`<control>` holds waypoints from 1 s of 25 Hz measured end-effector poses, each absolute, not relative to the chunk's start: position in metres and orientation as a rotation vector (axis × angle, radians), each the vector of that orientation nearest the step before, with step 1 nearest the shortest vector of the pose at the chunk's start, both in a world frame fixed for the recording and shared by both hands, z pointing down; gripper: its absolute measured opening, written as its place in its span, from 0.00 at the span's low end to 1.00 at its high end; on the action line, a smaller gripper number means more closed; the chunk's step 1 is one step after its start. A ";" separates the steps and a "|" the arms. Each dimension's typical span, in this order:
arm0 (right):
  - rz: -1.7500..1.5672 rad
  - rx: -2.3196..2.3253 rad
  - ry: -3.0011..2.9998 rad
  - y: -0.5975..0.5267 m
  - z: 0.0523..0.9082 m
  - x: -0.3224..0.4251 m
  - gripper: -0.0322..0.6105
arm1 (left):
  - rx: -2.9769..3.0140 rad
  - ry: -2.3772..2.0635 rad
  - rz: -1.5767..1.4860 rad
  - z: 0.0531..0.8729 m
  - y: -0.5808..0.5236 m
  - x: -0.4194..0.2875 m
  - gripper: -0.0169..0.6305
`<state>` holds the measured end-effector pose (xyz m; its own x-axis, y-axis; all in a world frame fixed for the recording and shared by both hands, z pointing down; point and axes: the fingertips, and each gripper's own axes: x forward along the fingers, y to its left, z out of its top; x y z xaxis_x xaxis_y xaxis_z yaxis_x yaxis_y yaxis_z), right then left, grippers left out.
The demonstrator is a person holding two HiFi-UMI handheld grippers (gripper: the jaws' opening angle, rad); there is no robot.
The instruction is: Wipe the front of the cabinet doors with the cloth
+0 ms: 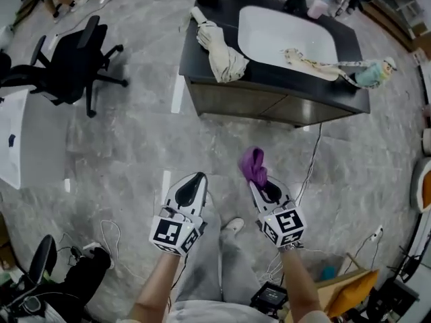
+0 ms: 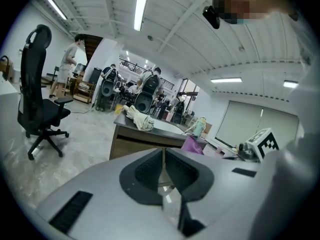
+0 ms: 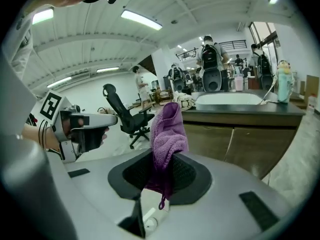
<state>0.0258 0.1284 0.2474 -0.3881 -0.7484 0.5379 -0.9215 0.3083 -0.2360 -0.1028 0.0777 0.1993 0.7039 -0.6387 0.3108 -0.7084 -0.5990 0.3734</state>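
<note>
A purple cloth [image 1: 254, 166] sticks up from my right gripper [image 1: 262, 186], whose jaws are shut on it; in the right gripper view the cloth [image 3: 167, 136] stands bunched between the pads. My left gripper [image 1: 194, 184] is shut with nothing in it, level with the right one. Both hang over the floor, well short of the cabinet [image 1: 269, 104]. Its brown doors [image 3: 235, 146] face me under a dark counter with a white sink [image 1: 286, 36]. In the left gripper view the cabinet [image 2: 145, 144] shows ahead beyond the shut left gripper [image 2: 164, 160].
A folded beige umbrella [image 1: 221, 52] and a doll-like toy [image 1: 337, 67] lie on the counter. A black office chair [image 1: 71, 62] stands at the left. Cables [image 1: 310, 170] run over the floor by my feet. Boxes and gear [image 1: 350, 288] crowd the lower right. People stand far behind.
</note>
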 end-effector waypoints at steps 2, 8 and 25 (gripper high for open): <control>0.770 1.496 -2.260 0.093 0.277 0.016 0.19 | 2.451 -1.026 0.199 0.222 0.050 -0.102 0.06; 0.777 1.440 -2.273 -0.005 0.347 -0.019 0.19 | 2.473 -0.999 0.202 0.280 -0.016 -0.105 0.06; 0.828 1.326 -2.323 -0.153 0.422 -0.077 0.19 | 2.432 -1.078 0.210 0.344 -0.066 -0.148 0.06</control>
<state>-0.0769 -0.1535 0.4217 -0.5063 -0.6641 0.5502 -0.8623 0.3945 -0.3175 -0.1480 -0.0665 0.3442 0.6798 -0.6602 0.3194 -0.7318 -0.5815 0.3554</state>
